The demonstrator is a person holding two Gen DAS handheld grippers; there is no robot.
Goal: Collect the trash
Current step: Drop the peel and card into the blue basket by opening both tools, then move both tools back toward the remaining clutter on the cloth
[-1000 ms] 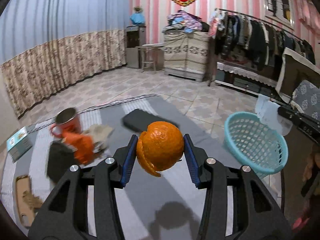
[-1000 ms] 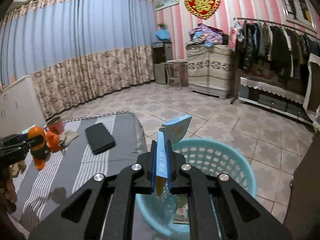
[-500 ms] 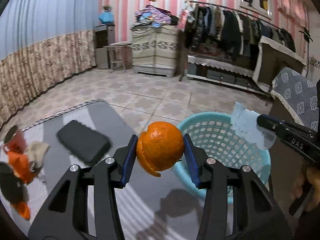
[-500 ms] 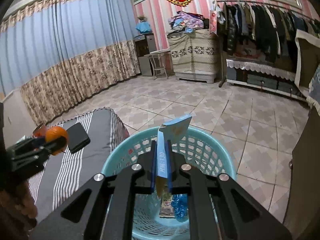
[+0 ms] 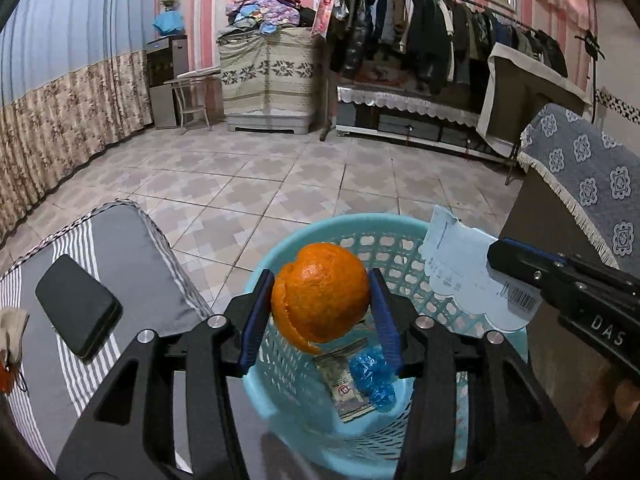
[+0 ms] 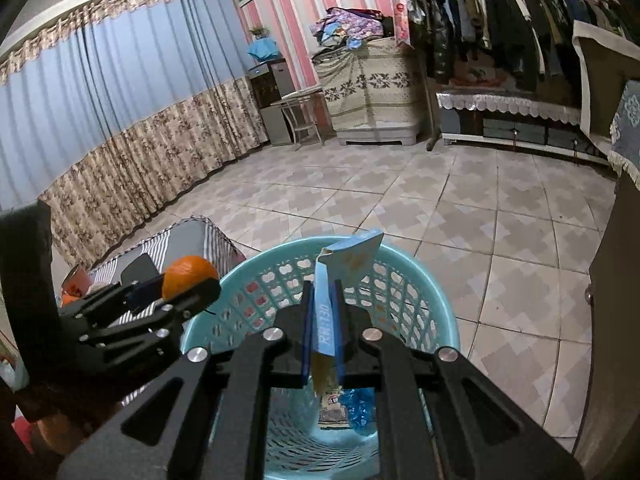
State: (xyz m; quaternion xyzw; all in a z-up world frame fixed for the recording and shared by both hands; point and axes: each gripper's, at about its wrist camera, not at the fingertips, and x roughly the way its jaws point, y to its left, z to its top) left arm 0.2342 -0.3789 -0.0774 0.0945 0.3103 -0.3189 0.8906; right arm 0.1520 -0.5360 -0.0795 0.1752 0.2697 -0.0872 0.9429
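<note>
My left gripper (image 5: 320,312) is shut on an orange peel shell (image 5: 320,296) and holds it over the near rim of the light blue basket (image 5: 400,236). My right gripper (image 6: 322,320) is shut on a flattened light blue paper package (image 6: 348,260) above the same basket (image 6: 420,276). In the left wrist view the package (image 5: 464,276) hangs at the basket's right rim. A wrapper (image 5: 348,388) and a crumpled blue bag (image 5: 372,376) lie in the basket bottom. The right wrist view shows the left gripper (image 6: 180,284) with the peel (image 6: 188,274) at the basket's left rim.
A grey striped cushion (image 5: 132,248) stands left of the basket with a black phone case (image 5: 78,308) on it. More orange peel (image 5: 6,376) and a red cup (image 6: 74,284) lie further left. A cabinet with a blue patterned cloth (image 5: 580,168) stands right.
Both grippers have moved toward the basket. The left gripper carried the peel from above the cushion to over the basket rim. The right gripper stays over the basket with its package.
</note>
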